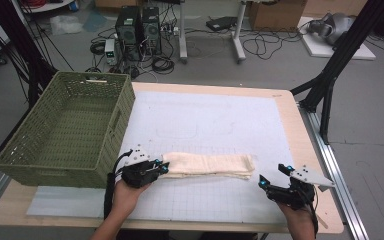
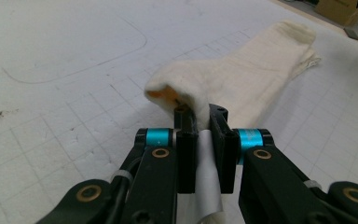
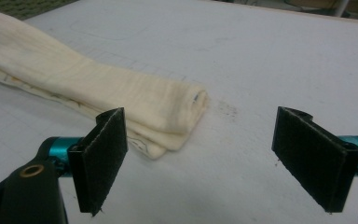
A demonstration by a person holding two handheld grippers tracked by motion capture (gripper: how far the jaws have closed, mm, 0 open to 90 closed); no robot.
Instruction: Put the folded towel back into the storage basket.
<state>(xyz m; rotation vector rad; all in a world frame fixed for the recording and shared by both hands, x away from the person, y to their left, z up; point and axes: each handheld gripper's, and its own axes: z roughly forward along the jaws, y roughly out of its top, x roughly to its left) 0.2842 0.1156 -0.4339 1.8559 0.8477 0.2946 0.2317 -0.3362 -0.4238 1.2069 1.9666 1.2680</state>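
The left gripper (image 1: 163, 166) is pinching the left end of the soft, light folded cloth (image 1: 210, 165), likely to sag unless the wide-open, empty right gripper (image 1: 272, 176) is taking its right end.

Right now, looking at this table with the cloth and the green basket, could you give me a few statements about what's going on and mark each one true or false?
1. The left gripper is clamped on one end of the folded cream cloth. True.
2. The right gripper is squeezing the cloth's other end. False: its jaws stand wide open, short of the cloth.
3. The cloth lies inside the green basket. False: it lies on the white mat, beside the basket.
4. The basket sits at the table's left side. True.
5. The cloth is rolled into a ball. False: it lies stretched out as a long folded strip.
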